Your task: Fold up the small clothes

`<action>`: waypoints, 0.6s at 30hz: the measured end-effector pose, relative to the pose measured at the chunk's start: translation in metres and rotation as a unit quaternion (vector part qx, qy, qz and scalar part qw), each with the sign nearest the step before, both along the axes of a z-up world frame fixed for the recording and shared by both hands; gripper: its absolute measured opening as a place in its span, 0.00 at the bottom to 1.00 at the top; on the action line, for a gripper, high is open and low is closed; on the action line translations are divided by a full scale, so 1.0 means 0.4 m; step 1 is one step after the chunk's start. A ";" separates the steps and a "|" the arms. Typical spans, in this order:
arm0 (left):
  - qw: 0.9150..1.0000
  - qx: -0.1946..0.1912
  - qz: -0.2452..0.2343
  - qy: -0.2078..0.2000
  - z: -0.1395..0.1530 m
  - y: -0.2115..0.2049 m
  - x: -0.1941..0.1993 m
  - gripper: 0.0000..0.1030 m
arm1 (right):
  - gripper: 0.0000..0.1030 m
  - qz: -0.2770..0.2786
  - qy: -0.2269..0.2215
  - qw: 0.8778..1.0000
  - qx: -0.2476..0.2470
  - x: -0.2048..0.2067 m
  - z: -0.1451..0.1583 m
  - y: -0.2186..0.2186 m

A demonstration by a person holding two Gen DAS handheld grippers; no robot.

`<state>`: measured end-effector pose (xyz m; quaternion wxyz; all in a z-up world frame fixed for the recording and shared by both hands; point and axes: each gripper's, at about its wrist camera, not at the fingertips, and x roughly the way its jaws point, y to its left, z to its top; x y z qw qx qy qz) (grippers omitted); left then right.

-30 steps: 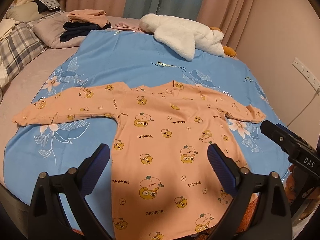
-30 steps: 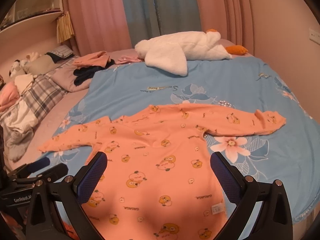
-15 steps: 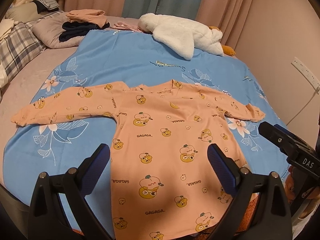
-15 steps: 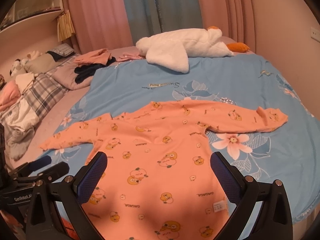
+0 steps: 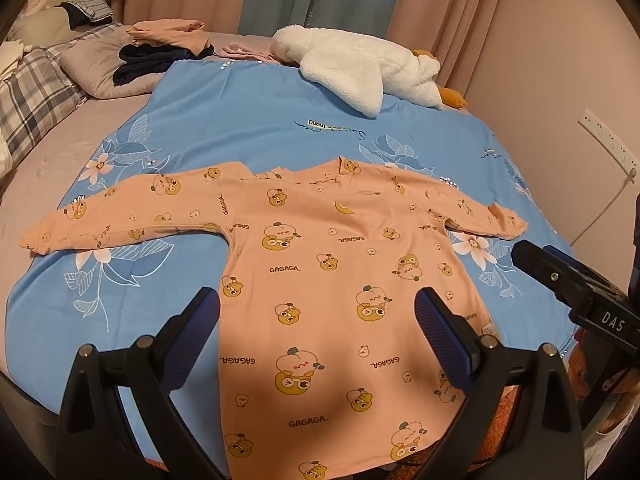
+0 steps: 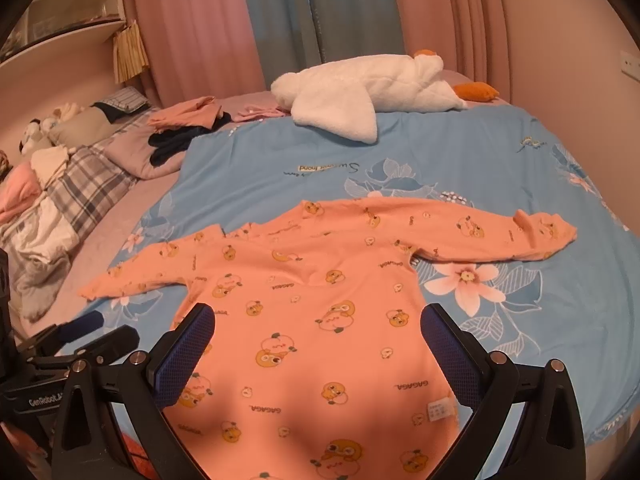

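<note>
A small orange long-sleeved shirt point(image 5: 320, 280) point(image 6: 320, 312) printed with cartoon ducks lies flat on the blue flowered blanket point(image 5: 248, 120) point(image 6: 460, 160), sleeves spread to both sides, hem at the near edge of the bed. My left gripper point(image 5: 318, 320) hovers open above the shirt's lower body, its blue pads point(image 5: 194, 328) wide apart. My right gripper point(image 6: 318, 340) hangs open over the same lower part, nothing between its fingers. In each view the other gripper shows at the side: the right one point(image 5: 576, 292), the left one point(image 6: 80, 344).
A white plush goose point(image 5: 360, 64) point(image 6: 368, 88) lies at the far end of the blanket. Folded clothes point(image 5: 164, 46) point(image 6: 188, 120) are stacked on a grey pillow at far left, beside plaid bedding point(image 5: 32, 100). Curtains and a wall with a socket point(image 5: 604, 140) border the bed.
Both grippers have edged slightly forward and up over the shirt, staying open. The shirt has not moved.
</note>
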<state>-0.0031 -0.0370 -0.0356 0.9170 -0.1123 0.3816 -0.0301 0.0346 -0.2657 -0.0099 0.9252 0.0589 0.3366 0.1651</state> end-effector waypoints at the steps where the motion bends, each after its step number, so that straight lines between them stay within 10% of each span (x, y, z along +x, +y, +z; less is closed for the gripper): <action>1: 1.000 -0.001 0.000 0.000 0.000 0.000 0.000 0.95 | 0.99 0.001 0.002 1.000 0.000 0.000 -0.001 0.000; 18: 1.000 -0.009 0.000 0.006 -0.003 0.004 0.001 0.95 | 0.99 -0.007 0.016 1.000 0.008 0.001 -0.019 -0.010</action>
